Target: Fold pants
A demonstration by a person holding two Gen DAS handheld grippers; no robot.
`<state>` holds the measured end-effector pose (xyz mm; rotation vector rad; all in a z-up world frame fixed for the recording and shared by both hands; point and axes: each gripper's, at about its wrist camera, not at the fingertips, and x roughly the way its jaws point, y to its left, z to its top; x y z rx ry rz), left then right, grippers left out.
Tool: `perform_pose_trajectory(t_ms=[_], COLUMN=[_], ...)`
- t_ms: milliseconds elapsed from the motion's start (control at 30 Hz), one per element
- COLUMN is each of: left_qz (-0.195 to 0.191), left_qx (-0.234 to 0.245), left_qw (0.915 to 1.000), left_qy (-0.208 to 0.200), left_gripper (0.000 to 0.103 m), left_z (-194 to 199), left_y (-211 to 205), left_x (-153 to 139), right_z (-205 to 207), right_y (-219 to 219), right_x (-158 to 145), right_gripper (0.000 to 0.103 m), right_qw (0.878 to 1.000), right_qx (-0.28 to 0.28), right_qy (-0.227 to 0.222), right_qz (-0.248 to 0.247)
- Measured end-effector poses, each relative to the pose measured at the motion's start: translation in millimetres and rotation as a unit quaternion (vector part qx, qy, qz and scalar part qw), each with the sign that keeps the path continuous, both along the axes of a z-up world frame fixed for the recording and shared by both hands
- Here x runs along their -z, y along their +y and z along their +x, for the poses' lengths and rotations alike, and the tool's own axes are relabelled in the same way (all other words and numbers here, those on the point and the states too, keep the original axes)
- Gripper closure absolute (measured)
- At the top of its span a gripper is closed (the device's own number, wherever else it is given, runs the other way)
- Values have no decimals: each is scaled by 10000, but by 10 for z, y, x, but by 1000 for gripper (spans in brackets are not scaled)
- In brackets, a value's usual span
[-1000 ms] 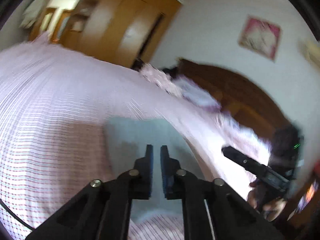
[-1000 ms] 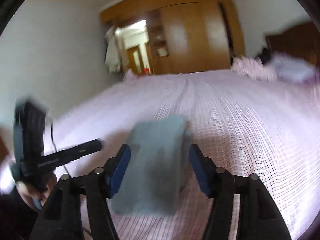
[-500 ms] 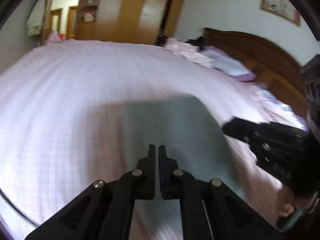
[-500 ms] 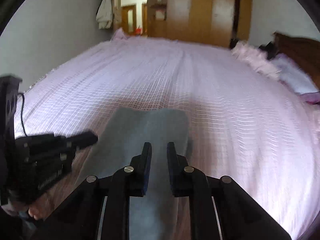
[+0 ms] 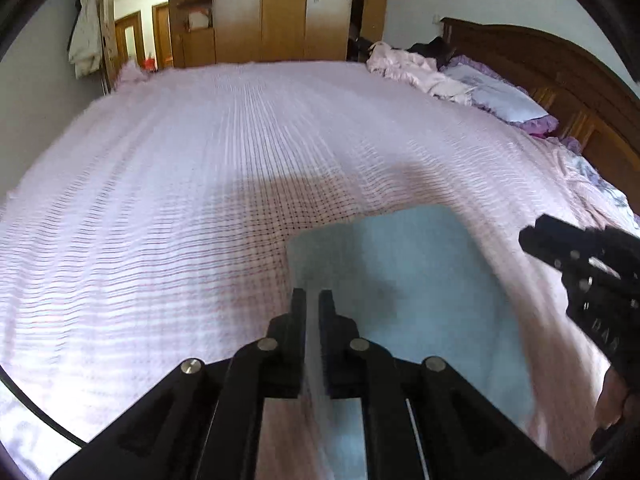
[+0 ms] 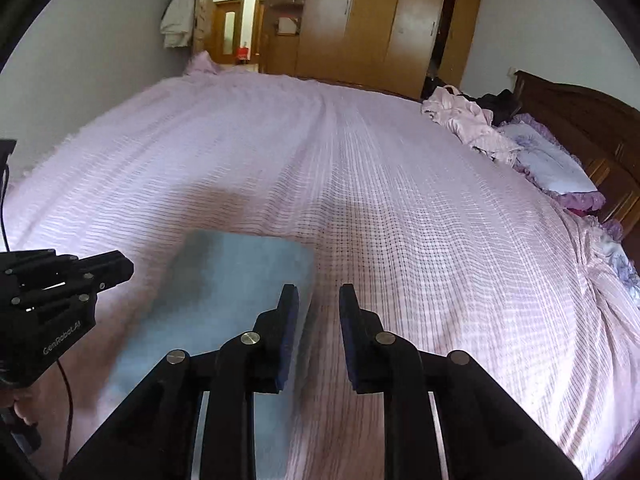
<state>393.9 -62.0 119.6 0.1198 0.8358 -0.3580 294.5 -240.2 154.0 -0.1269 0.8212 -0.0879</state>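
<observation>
Pants (image 5: 416, 284) lie folded in a blue-grey block on the pink checked bedspread (image 5: 180, 184), near the edge of the bed closest to the cameras. The left gripper (image 5: 312, 300) is over the left edge of the pants, and its two fingers are almost shut, with only a thin gap. A strip of the blue-grey cloth seems to sit in that gap, but it is blurry, so I cannot tell if it is pinched. The right gripper (image 6: 318, 298) is over the right edge of the pants (image 6: 224, 292), and its fingers are apart with nothing between them. Each gripper shows at the side of the other's view. Far back, a pile of pink clothes (image 6: 468, 124) and a pale purple pillow (image 6: 548, 164) lie by the dark wooden headboard (image 6: 592, 120). A wooden wardrobe (image 6: 376, 20) stands behind the bed.
</observation>
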Motion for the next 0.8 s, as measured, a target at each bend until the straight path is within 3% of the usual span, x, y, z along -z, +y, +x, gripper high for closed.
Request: perform_pose_trajectory(t_ms=[267, 400, 533, 600, 800], left_qz=[-27, -121, 12, 49, 0], left_qx=[-75, -159, -155, -155, -287], left_qw=[9999, 9995, 9995, 9993, 9987], left_qy=[-150, -240, -284, -327, -425], left_gripper=[86, 77, 73, 71, 45], left_z=[-1080, -1602, -2076, -2264, -2717], left_y=[277, 445, 530, 554, 600], left_x=[-876, -1111, -1134, -1103, -735], right_z=[-850, -1258, -1596, -1726, -1937], right_y=[199, 313, 428, 468, 445], right_x=[-773, -945, -896, -820, -293], right_gripper=[90, 76, 69, 54, 34], right_qw=[9999, 9996, 9996, 9994, 9985], right_qx=[-9, -9, -38, -78, 69], right_qy=[-136, -210, -138, -139, 100], right_qz=[95, 171, 235, 304, 538])
